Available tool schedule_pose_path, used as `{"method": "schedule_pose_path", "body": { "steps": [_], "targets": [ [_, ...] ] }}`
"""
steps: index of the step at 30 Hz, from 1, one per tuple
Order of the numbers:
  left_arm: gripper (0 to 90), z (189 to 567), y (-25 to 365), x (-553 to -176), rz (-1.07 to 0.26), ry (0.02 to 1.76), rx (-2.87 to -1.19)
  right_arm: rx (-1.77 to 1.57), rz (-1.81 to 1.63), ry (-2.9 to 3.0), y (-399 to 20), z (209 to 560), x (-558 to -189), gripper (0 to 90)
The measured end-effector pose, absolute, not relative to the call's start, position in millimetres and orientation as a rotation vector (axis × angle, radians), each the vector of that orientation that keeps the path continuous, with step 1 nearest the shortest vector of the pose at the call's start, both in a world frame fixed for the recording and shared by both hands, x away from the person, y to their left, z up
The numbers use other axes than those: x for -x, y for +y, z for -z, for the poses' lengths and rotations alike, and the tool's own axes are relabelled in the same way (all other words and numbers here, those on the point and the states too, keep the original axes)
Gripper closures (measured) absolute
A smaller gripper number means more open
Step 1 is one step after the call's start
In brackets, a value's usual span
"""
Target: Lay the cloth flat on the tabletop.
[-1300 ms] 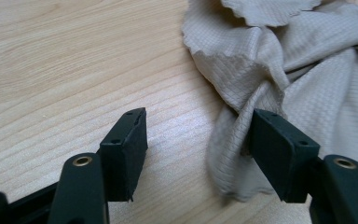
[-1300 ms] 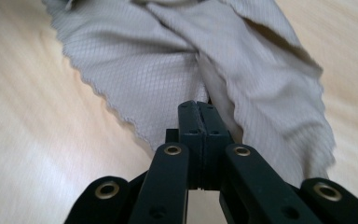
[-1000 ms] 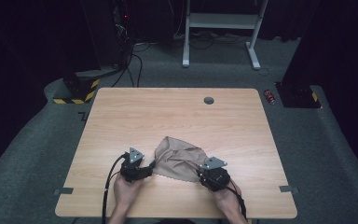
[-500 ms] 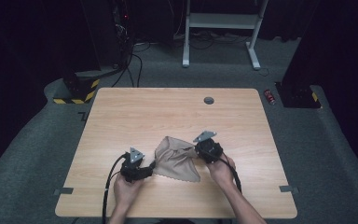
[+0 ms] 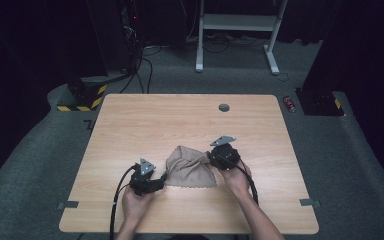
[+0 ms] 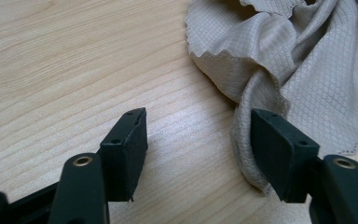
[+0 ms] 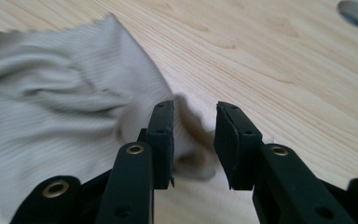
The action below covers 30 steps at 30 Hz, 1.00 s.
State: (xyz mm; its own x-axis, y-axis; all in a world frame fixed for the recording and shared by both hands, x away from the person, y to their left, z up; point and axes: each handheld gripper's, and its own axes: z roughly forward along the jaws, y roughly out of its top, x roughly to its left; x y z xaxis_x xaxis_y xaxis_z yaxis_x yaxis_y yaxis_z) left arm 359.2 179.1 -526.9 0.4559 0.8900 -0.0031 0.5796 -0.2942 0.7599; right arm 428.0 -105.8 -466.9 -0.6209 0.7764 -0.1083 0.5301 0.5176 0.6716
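Observation:
A beige cloth [image 5: 190, 167] lies crumpled on the wooden table [image 5: 180, 120], near its front edge. My left gripper [image 5: 162, 181] rests at the cloth's near left corner. In the left gripper view [image 6: 198, 126] its jaws stand wide open, and a fold of the cloth [image 6: 307, 70] lies against the inner side of the right jaw. My right gripper [image 5: 209, 158] is at the cloth's far right corner. In the right gripper view [image 7: 193, 112] its jaws have just been opening; a gap shows between them, with the cloth's [image 7: 51, 102] corner lying loose under it.
A round hole [image 5: 224, 107] sits near the table's far edge. On the floor beyond are a red can [image 5: 291, 102], a yellow-black striped block [image 5: 82, 97] and a white desk frame [image 5: 235, 30]. Bare wood lies behind and beside the cloth.
My right gripper has moved away from the person, from the cloth's near right corner to its far right. The cloth's right side is drawn in and bunched. The left gripper stayed put.

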Motion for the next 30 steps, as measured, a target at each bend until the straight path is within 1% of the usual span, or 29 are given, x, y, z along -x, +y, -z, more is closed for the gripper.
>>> {"method": "schedule_pose_path", "body": {
  "steps": [3, 5, 6, 7, 9, 12, 15, 17, 19, 20, 22, 24, 26, 27, 30],
  "targets": [
    [39.7, 526, 182, -357, -0.558, 1.210, -1.971, -1.036, -0.900, 2.367, -119, 462, -406, 70.9],
    [42.2, 525, 188, -354, -0.528, 1.227, -1.911, -1.025, -0.919, 2.379, -125, 463, -393, 72.5],
    [44.0, 525, 188, -354, -0.528, 1.227, -1.911, -1.028, -0.930, 2.394, -127, 466, -388, 72.5],
    [46.7, 525, 195, -350, -0.513, 1.224, -1.853, -1.027, -0.928, 2.411, -128, 471, -384, 72.2],
    [48.5, 522, 199, -344, -0.516, 1.227, -1.840, -1.035, -0.924, 2.435, -129, 482, -379, 70.1],
    [47.4, 512, 195, -337, -0.525, 1.173, -1.868, -1.083, -0.936, 2.452, -127, 501, -379, 65.3],
    [45.1, 502, 183, -339, -0.532, 1.115, -1.920, -1.110, -0.970, 2.451, -123, 509, -381, 64.2],
    [44.4, 499, 173, -345, -0.551, 1.104, -1.956, -1.106, -0.975, 2.451, -120, 511, -381, 66.6],
    [46.4, 500, 163, -353, -0.583, 1.117, -2.007, -1.088, -0.959, 2.465, -118, 513, -382, 73.1],
    [50.8, 502, 160, -357, -0.587, 1.127, -2.036, -1.084, -0.952, 2.467, -117, 513, -381, 78.6],
    [63.8, 507, 157, -363, -0.603, 1.146, -2.088, -1.074, -0.950, 2.478, -119, 513, -381, 87.3],
    [76.6, 509, 158, -365, -0.581, 1.156, -2.104, -1.067, -0.957, 2.476, -123, 511, -379, 89.1],
    [85.1, 507, 162, -361, -0.576, 1.143, -2.108, -1.073, -0.974, 2.471, -127, 508, -375, 89.3],
    [87.0, 506, 164, -359, -0.565, 1.140, -2.106, -1.075, -0.981, 2.466, -129, 506, -372, 89.4],
    [88.0, 503, 171, -351, -0.544, 1.125, -2.131, -1.049, -0.989, 2.465, -138, 500, -364, 89.3]
  ]
}}
